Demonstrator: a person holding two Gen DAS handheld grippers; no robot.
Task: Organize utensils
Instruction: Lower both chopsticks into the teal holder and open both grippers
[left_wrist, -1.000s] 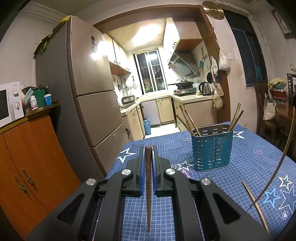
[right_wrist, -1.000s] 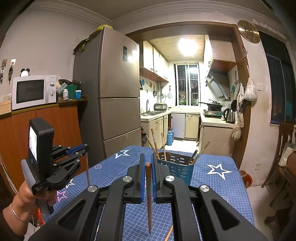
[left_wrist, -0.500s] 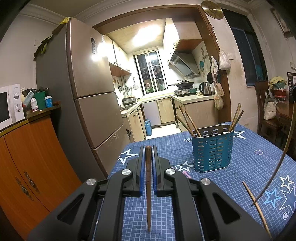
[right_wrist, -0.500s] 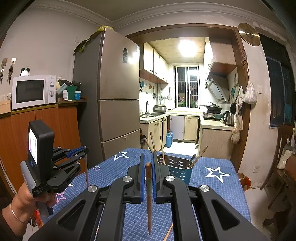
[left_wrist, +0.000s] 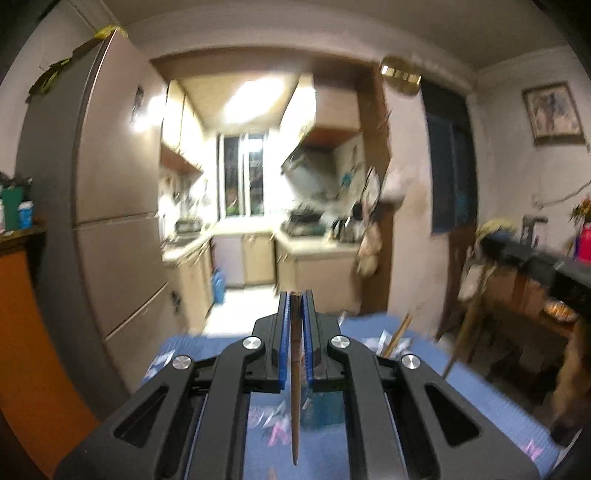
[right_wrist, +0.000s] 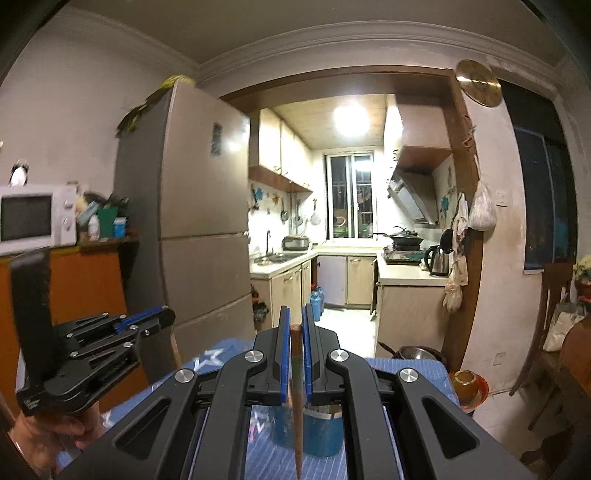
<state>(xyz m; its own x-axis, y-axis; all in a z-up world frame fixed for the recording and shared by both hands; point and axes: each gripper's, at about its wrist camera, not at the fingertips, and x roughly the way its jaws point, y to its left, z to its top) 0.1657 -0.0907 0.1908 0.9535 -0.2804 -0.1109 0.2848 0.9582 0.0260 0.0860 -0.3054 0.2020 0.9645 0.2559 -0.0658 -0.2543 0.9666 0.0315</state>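
My left gripper (left_wrist: 295, 295) is shut on a brown wooden chopstick (left_wrist: 294, 387) that hangs down between its blue pads. The left wrist view is blurred. The teal utensil holder (left_wrist: 327, 408) shows under the jaws, with a chopstick (left_wrist: 397, 334) sticking out of it. My right gripper (right_wrist: 294, 312) is shut on another brown chopstick (right_wrist: 297, 406), directly above the teal holder (right_wrist: 321, 432) that shows under its jaws. The left gripper (right_wrist: 147, 323) also shows at the left of the right wrist view, its chopstick (right_wrist: 175, 349) pointing down.
The blue star-patterned tablecloth (right_wrist: 413, 369) covers the table. A tall fridge (right_wrist: 199, 236) and an orange cabinet (right_wrist: 85, 280) with a microwave (right_wrist: 33, 219) stand left. A bowl on a plate (right_wrist: 467, 384) sits on the floor at right. A wooden chair (left_wrist: 476, 314) stands right.
Both grippers have moved forward over the holder, which now lies under their jaws. The left one has swung fast to the right, blurring its view. Both chopsticks stay gripped.
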